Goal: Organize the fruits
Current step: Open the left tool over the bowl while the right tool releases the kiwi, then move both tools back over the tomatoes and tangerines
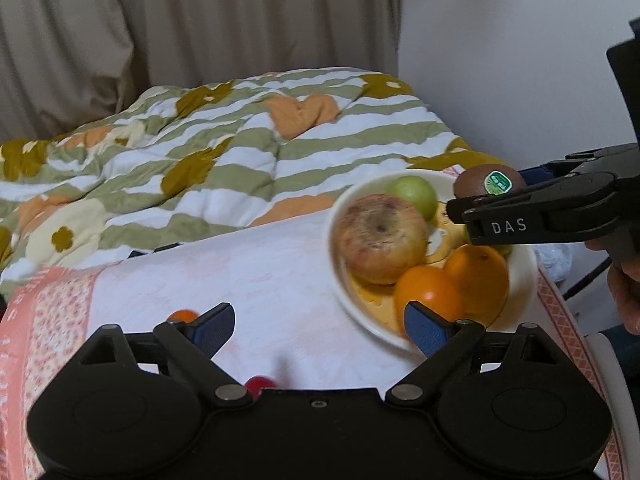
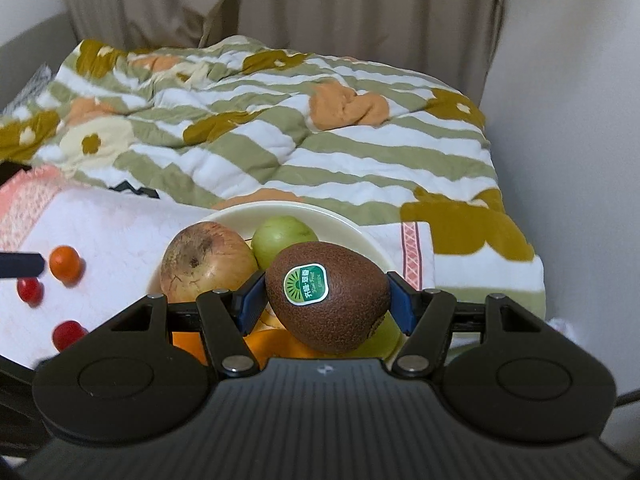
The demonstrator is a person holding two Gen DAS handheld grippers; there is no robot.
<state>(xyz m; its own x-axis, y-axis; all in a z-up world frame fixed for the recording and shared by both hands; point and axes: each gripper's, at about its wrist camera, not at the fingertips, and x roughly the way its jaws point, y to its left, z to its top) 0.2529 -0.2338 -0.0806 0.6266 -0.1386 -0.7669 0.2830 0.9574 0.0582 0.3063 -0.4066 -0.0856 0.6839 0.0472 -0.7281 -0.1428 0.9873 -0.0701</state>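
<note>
A white bowl (image 1: 344, 292) on a pink-and-white cloth holds a large apple (image 1: 380, 238), a green fruit (image 1: 414, 196) and two oranges (image 1: 476, 276). My right gripper (image 2: 326, 302) is shut on a brown kiwi (image 2: 328, 296) with a green sticker and holds it above the bowl (image 2: 344, 224); the kiwi also shows in the left wrist view (image 1: 490, 184). My left gripper (image 1: 318, 330) is open and empty, low over the cloth left of the bowl. Small tomatoes lie on the cloth: an orange one (image 2: 64, 262) and two red ones (image 2: 30, 290).
A striped flowered quilt (image 1: 200, 160) lies behind the cloth (image 1: 248, 280), with curtains and a white wall beyond. A red tomato (image 1: 260, 384) and an orange one (image 1: 182, 315) lie close under my left gripper. The cloth edge runs along the right side.
</note>
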